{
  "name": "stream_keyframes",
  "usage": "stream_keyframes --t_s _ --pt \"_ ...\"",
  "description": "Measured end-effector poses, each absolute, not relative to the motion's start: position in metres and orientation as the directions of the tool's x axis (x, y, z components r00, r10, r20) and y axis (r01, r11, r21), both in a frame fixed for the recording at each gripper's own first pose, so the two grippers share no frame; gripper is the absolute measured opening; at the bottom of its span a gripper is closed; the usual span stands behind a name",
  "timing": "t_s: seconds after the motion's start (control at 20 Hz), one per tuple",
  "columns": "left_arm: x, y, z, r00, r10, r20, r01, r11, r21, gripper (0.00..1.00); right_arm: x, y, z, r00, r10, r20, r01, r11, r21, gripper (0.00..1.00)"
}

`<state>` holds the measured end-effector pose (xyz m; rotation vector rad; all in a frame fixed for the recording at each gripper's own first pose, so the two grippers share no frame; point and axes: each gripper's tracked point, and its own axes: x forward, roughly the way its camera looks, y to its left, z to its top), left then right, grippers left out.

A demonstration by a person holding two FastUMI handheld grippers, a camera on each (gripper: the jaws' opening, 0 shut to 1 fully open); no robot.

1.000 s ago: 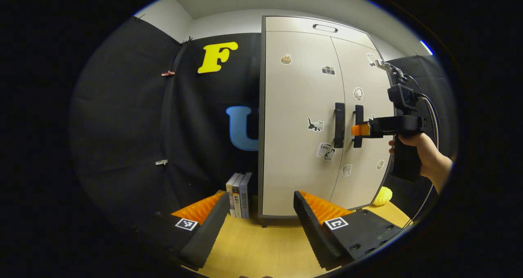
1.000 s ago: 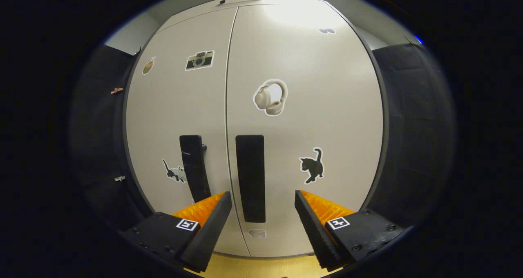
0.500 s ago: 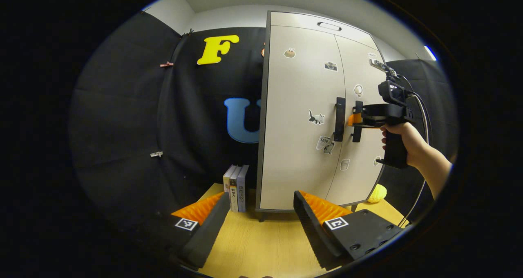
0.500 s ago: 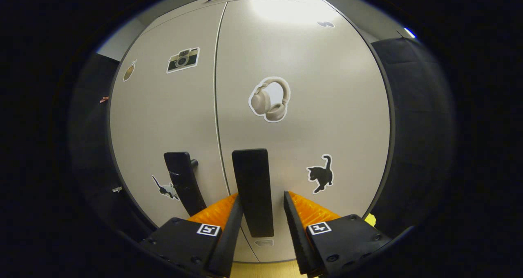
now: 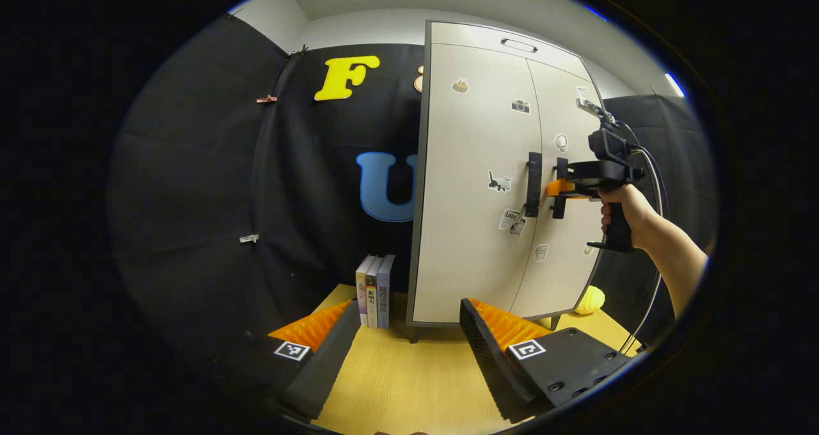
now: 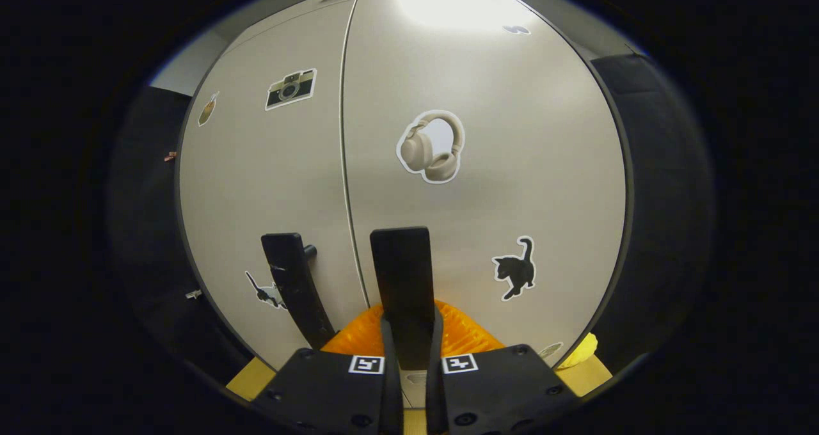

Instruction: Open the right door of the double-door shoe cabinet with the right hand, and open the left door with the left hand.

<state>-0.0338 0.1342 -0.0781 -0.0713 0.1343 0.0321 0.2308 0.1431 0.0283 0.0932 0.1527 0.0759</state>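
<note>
My right gripper [image 6: 409, 339] is pinched on the right door handle [image 6: 403, 281] of the shoe cabinet [image 5: 486, 185], both fingers pressing the black bar from either side near its lower half. In the left gripper view the same gripper [image 5: 558, 189] sits at that handle with my hand [image 5: 624, 208] behind it. Both doors look closed: the seam between the left door [image 6: 275, 185] and right door [image 6: 486, 166] runs unbroken. The left door handle [image 6: 291, 288] stands just beside the one I hold, untouched.

My left gripper [image 5: 406, 342] is spread wide, holding nothing, well back from the cabinet over the worktop [image 5: 409, 384].

To open well, I judge I should pull back along an arc around the hinge on the cabinet's right edge, keeping the squeeze firm so the bar does not slip, and letting my wrist turn with the door. A straight tug could drag the whole cabinet. Then the left gripper can go to its handle.
</note>
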Motion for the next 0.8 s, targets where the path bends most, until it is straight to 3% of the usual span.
stream_keyframes --t_s 0.1,0.8 --pt "-0.036 0.132 -0.074 0.993 0.015 -0.119 -0.024 0.997 -0.071 0.97 0.229 0.143 0.027 0.983 0.089 -0.161 -0.077 0.994 0.081 0.13" --pt "-0.019 0.094 -0.073 0.991 -0.052 -0.120 0.039 0.993 -0.109 0.97 0.193 0.130 0.034 0.972 0.151 -0.181 -0.137 0.987 0.084 0.13"
